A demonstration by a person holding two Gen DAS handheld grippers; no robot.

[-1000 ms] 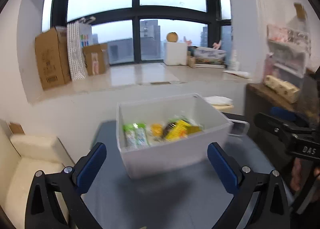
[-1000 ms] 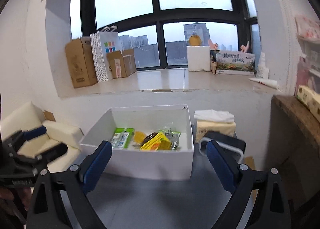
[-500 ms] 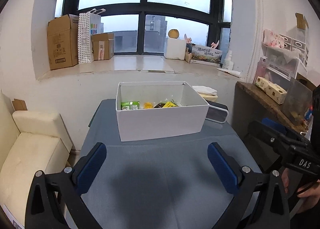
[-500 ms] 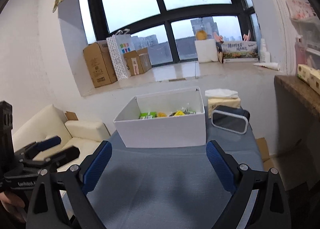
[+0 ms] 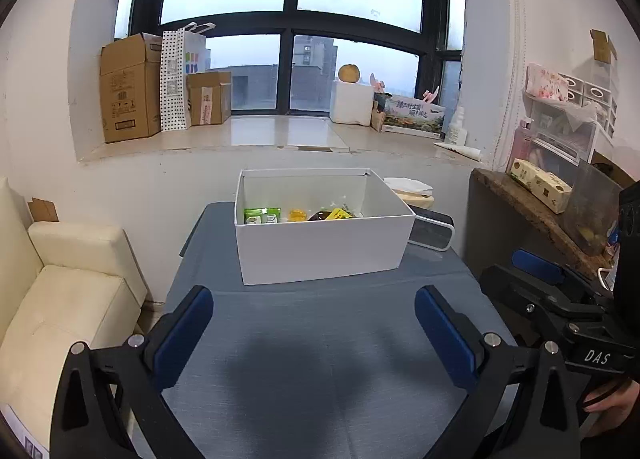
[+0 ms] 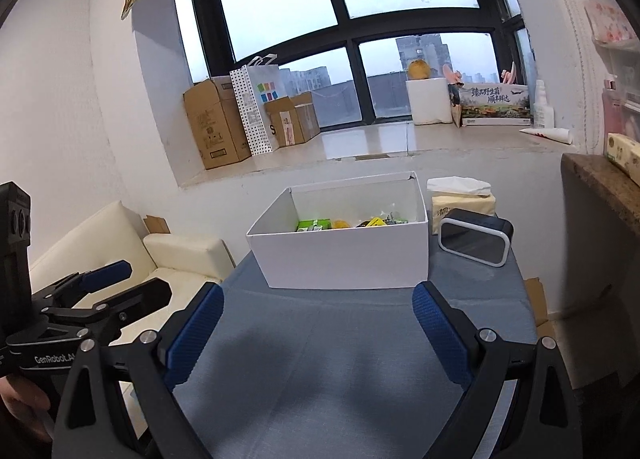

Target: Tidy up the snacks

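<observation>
Box [image 5: 320, 247] front wall hides most snacks [image 5: 298, 215]; tissue pack [image 5: 412, 195] half hidden behind box; snack labels too small.

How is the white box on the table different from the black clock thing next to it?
The white box is much bigger; the clock beside it is small. The box is open on top with snacks inside; the clock is closed, with a dark front in a white frame. The box has sharp corners; the clock's are rounded. Both sit on the blue table.
</observation>
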